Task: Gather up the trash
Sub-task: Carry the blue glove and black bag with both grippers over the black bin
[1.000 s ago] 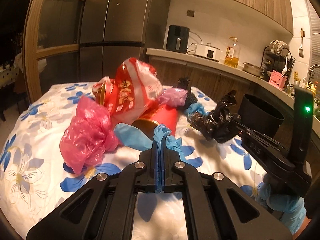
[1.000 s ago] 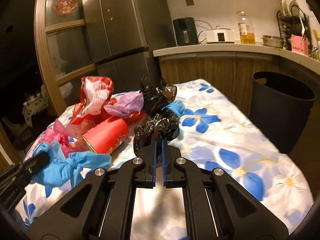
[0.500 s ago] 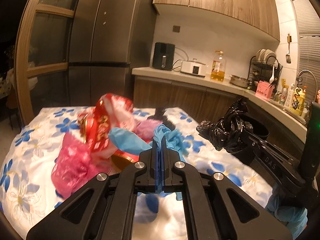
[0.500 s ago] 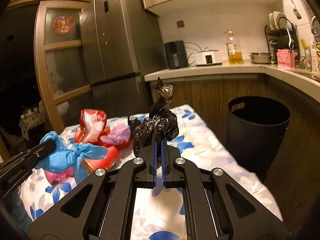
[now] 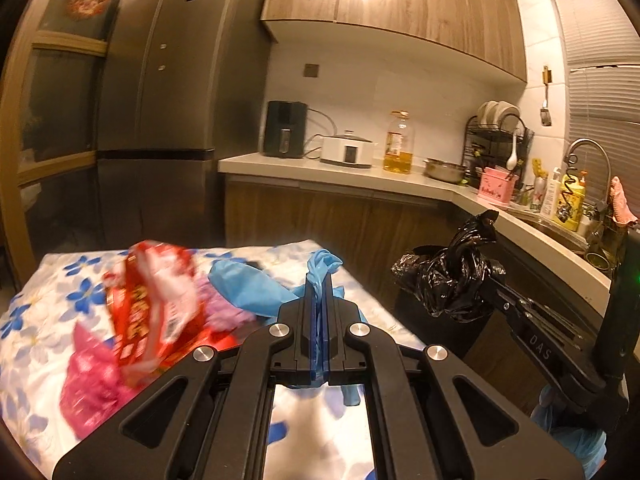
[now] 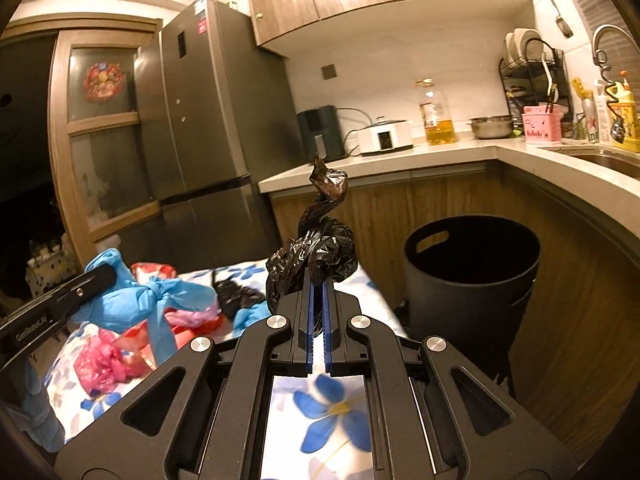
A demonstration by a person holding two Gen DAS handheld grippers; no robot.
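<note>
Right gripper (image 6: 318,292) jaws clenched on the black bag (image 6: 316,256); the bin (image 6: 472,276) stands ahead-right, nearer this hand. Left gripper (image 5: 319,292) jaws clenched on the blue bag (image 5: 320,268).

The red wrapper (image 5: 154,300) and pink bag (image 5: 94,384) on the flowered cloth are smeared by motion blur. The black bin (image 5: 436,344) sits mostly hidden behind the black bag (image 5: 452,280). Bottle labels by the sink (image 6: 604,160) can't be read.
</note>
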